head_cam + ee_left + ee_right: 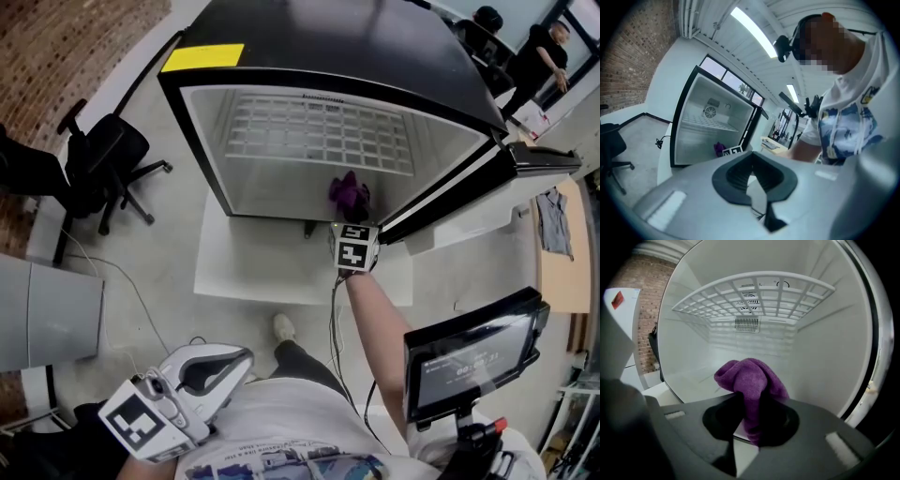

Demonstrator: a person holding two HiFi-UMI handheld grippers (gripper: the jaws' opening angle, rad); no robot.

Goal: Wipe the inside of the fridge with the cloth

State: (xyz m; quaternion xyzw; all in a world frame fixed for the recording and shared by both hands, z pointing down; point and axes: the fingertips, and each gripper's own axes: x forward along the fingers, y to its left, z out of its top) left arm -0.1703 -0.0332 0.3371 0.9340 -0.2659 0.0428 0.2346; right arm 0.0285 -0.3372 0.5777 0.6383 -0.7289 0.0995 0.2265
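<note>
Left tongs (236,362) are nearest, and we're parking them low against the body, well clear of the fridge (328,56). They're pressed together with nothing between them. Looks like they're idling so the other arm can reach in unobstructed.

We're reaching the right tongs (752,420) forward into the open front of the fridge. They're pinching the cloth (750,380) by its lower part, so a soft bunched lobe is standing proud of the tips. That's probably the point: the fabric meets the liner first, not the hard tongs.

The cloth is sitting low in the fridge opening, under the wire shelf (754,291) and closer to the right-hand wall. We're not seeing it pressed on any surface; contact can't be confirmed from either view.

Materials:
- The cloth is purple, fuzzy and thick, and it's folding over itself.
- The fridge liner is smooth, white and glossy with rounded corners, plus a vent grille on the back wall.
- The shelf is a white coated wire grid, which would snag loose fabric.
- The fridge shell is black and glossy, with the door (525,159) swung open to the right.

We're judging that wiping is only about to start.
</note>
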